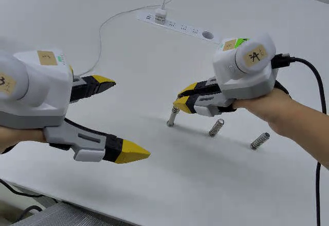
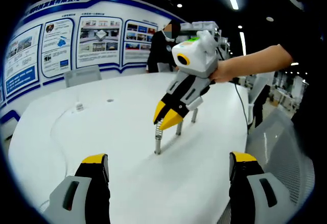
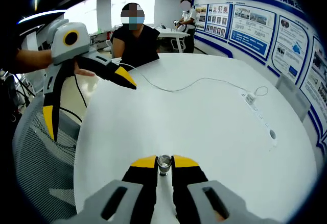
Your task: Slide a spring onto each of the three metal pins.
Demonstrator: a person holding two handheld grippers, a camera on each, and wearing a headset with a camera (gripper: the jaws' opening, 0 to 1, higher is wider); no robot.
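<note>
White table (image 1: 154, 185), matte. On it are a white power strip (image 1: 180, 26) on the far side and the task parts near the front.

Room: blue-and-white poster panels (image 2: 76, 40) along the wall and strip lights overhead. A grey mesh chair (image 3: 36, 147) stands at the table edge. A person in a dark top (image 3: 134, 45) sits across the table.

Right gripper (image 1: 176, 100): jaws almost together, pinching the top of a spring (image 3: 164, 164). The spring sits over the upper part of a metal pin (image 2: 158, 146), which stands on the table.

A second spring (image 1: 216, 127) and a third spring (image 1: 260, 140) stand in a row beside it. I cannot tell whether pins run inside them.

Left gripper (image 1: 131, 119): jaws spread wide, holding nothing, above the table and well apart from the row.
</note>
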